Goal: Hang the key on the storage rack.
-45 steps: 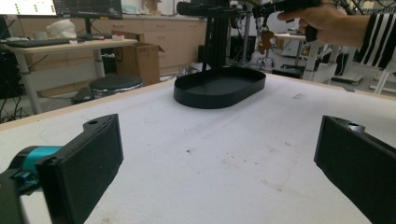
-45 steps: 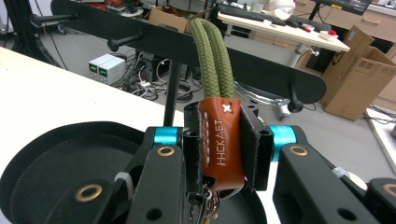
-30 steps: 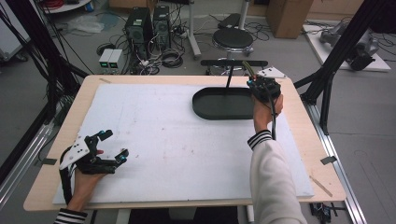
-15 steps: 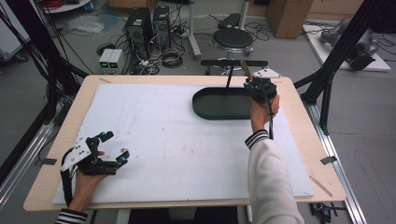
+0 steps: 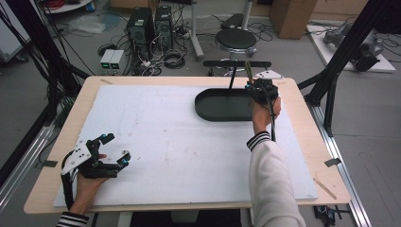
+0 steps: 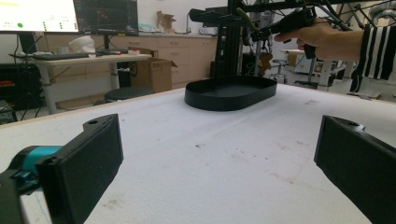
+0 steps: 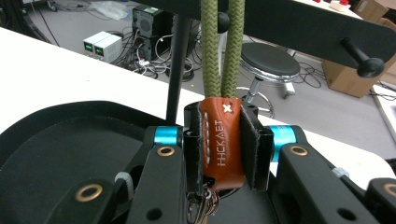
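My right gripper (image 7: pixel 223 140) is clamped on the brown leather tab (image 7: pixel 222 137) of a keychain: both pads press its sides, the tab standing upright between them. Two strands of olive-green cord (image 7: pixel 221 46) rise straight up out of the tab's top, and metal rings (image 7: pixel 201 205) hang below it, partly hidden by the gripper body. Landmark: the black oval tray (image 5: pixel 222 105). The gripper with the tab is above the tray's far right end, clear of its floor, just in front of the black rack (image 5: pixel 237 64) that stands behind the tray. My left gripper (image 5: pixel 116 150) rests on the white foam mat (image 5: pixel 189 151), well apart from the tray toward the near left corner, jaws spread wide with nothing between them.
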